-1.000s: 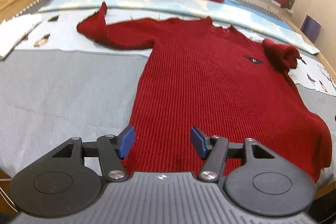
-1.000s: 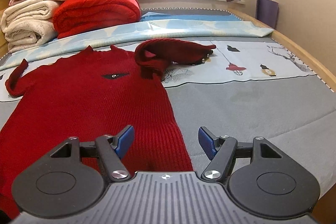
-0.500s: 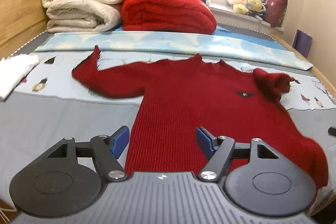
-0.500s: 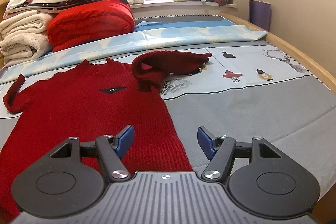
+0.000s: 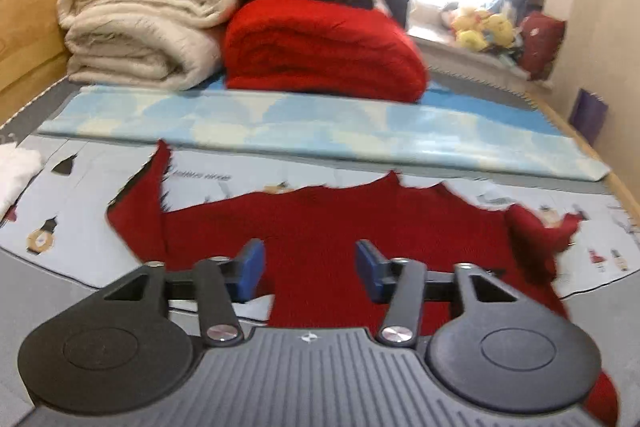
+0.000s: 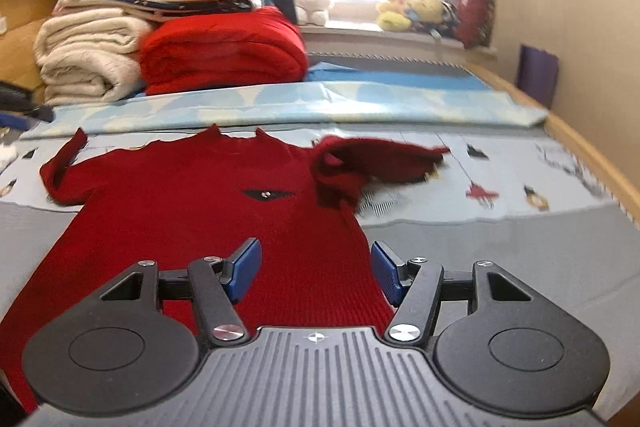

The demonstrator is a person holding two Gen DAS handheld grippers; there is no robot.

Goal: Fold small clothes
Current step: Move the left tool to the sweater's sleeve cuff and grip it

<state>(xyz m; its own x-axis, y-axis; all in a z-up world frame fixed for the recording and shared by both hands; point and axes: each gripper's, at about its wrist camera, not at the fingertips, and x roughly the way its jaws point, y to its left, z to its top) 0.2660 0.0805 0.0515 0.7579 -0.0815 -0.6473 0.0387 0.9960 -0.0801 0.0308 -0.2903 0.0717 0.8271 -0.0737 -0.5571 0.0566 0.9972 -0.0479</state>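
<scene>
Folding had barely begun, as far as could be judged: the red sweater (image 6: 208, 211) lay spread face-up on the bed (image 6: 500, 247), its body flat, one sleeve (image 6: 60, 167) stretched out to the side and the other sleeve (image 6: 376, 163) bunched over its shoulder, with both sleeves and the body left to fold. Above its lower part the left hand-held gripper (image 5: 310, 265) was closing on nothing, while the right hand-held gripper (image 6: 316, 269) hung with its blue pads apart and empty over the hem's side edge. Bare gray bed lay open on either side, but stacked blankets (image 6: 120, 55) closed the far end and a wooden rail (image 6: 592, 151) ran along the wall side.
</scene>
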